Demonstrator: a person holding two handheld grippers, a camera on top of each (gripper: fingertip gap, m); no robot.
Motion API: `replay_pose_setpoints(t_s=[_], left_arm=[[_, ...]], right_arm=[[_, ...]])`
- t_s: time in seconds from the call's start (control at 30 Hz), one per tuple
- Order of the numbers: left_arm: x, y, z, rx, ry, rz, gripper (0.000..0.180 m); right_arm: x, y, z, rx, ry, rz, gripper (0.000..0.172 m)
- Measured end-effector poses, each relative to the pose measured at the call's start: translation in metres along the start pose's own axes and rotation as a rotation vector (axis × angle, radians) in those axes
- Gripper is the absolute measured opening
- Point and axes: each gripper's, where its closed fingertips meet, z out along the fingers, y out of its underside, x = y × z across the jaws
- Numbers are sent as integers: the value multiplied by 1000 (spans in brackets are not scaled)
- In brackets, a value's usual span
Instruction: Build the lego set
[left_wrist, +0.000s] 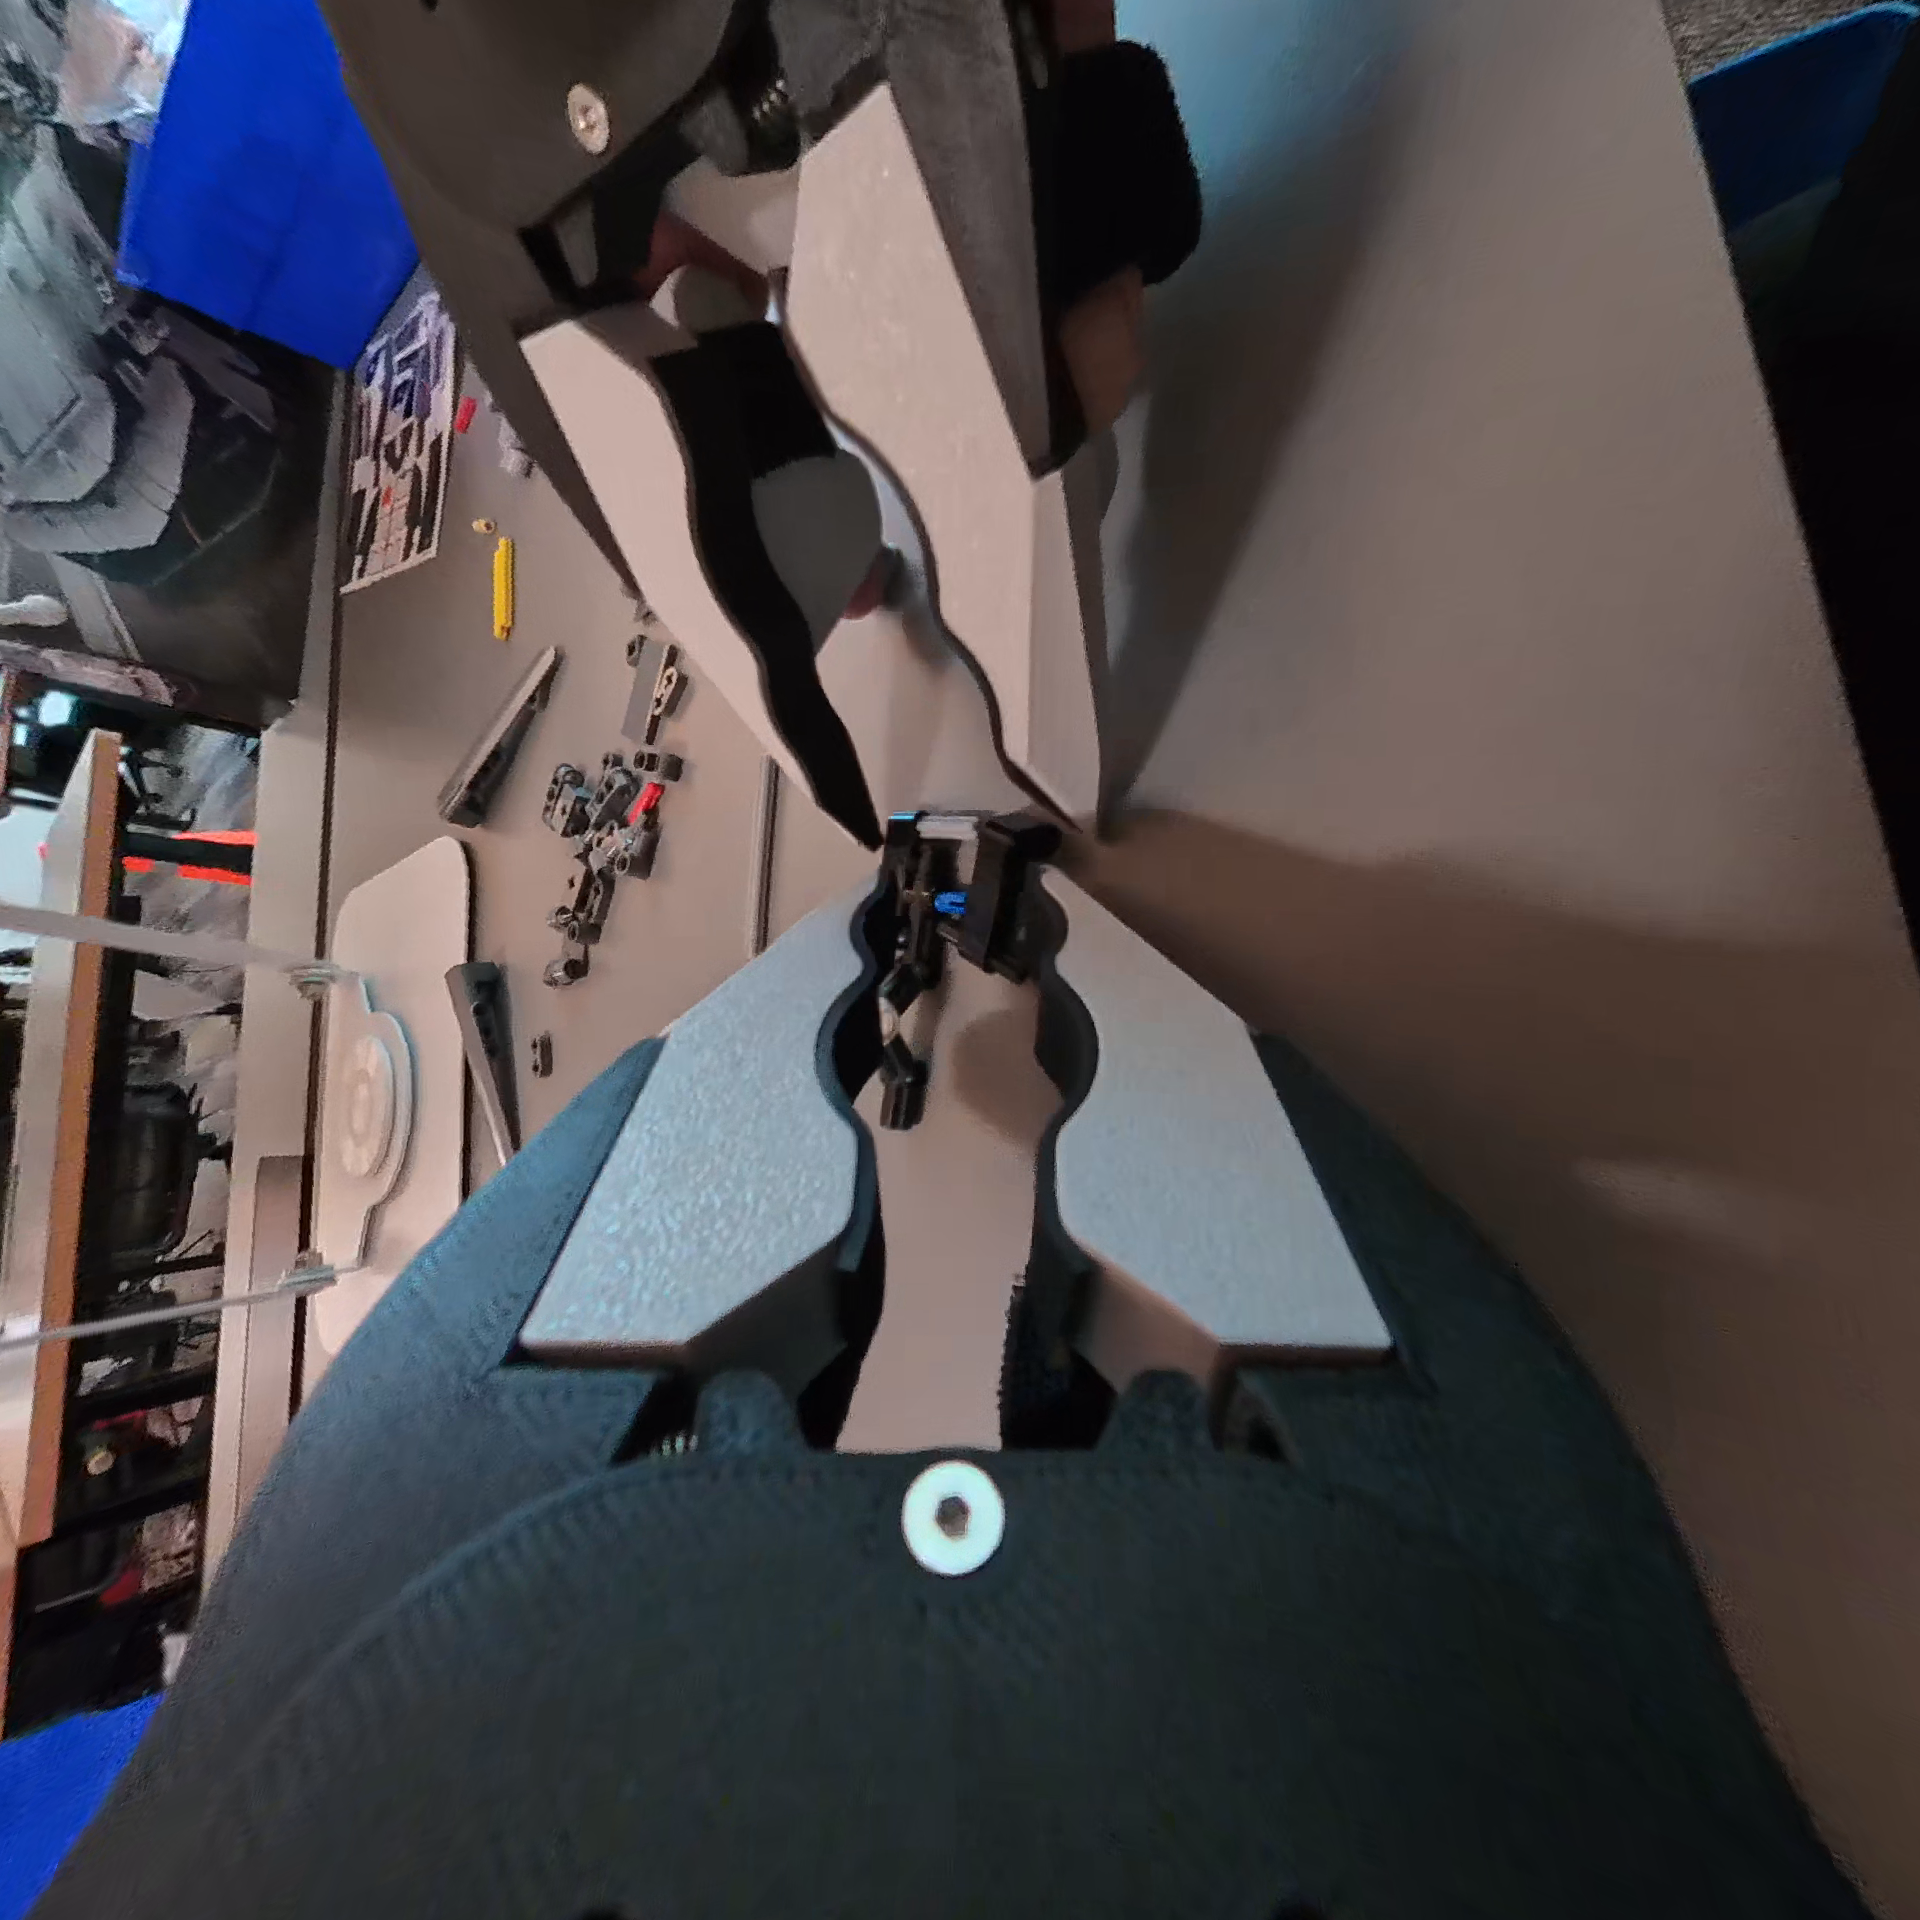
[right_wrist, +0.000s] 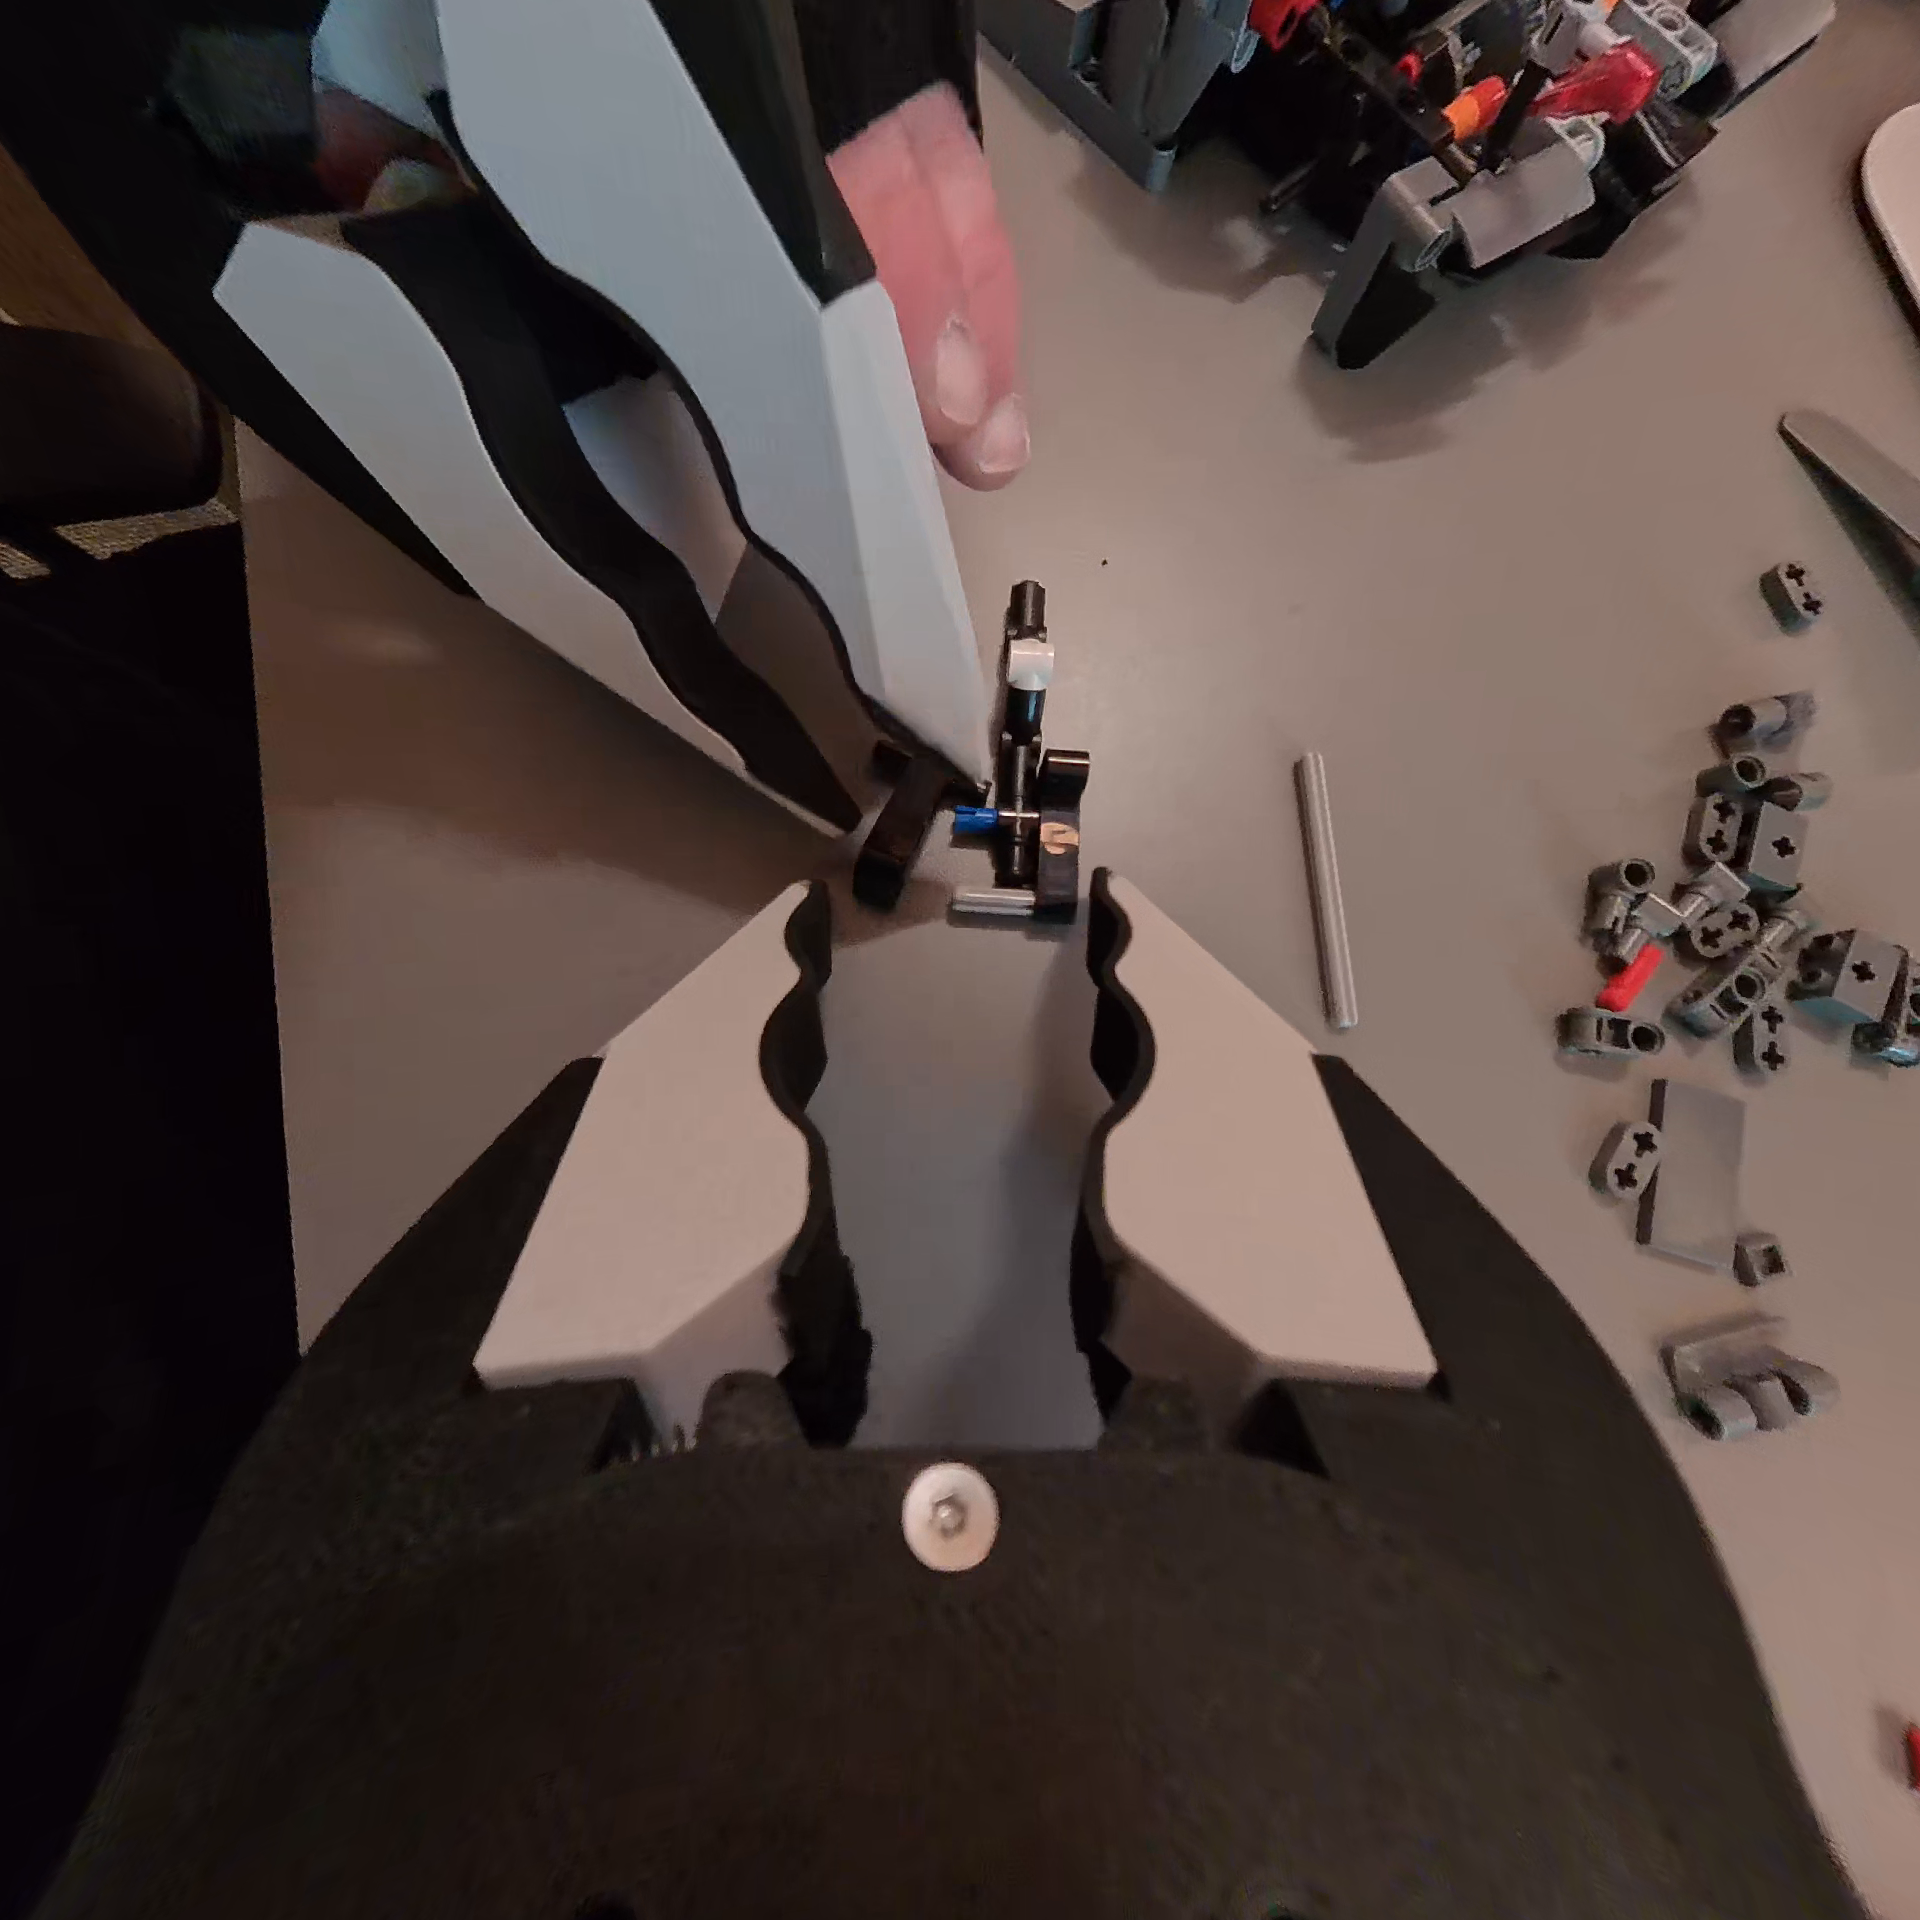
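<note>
A small black assembly of building-toy parts (right_wrist: 1023, 800), with a blue pin (right_wrist: 971, 818) and a short grey pin, lies on the grey table (right_wrist: 1351, 582). It is the centre of both views.

The left gripper (left_wrist: 961, 894) has its fingers closed around this assembly; in its own view the black parts sit between the two pads, which lie against them on both sides. In the right wrist view the tips of the same gripper come down from the upper left onto a black beam (right_wrist: 894, 831) at the left side of the assembly.

The right gripper (right_wrist: 956, 899) is just in front of the assembly, with its fingers wide apart and only bare table between them. Its right fingertip (right_wrist: 1107, 894) is just beside the black part of the assembly; whether it touches cannot be told.

Right of the assembly lies a long grey axle (right_wrist: 1325, 888). Farther right is a heap of small grey connectors (right_wrist: 1756, 914) with one red piece. Behind the assembly, at the far right, stands a larger half-built model (right_wrist: 1475, 135). A person's fingers (right_wrist: 956, 281) show beside the left gripper.
</note>
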Motion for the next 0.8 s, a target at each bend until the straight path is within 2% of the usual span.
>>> replay_pose_setpoints(t_s=[0.33,0.8], left_arm=[[7,4,11,-50,35,49,9],[4,3,9,-76,21,122,8]], right_arm=[[-3,-1,2,19,-38,11,38],[-2,0,2,34,-45,18,36]])
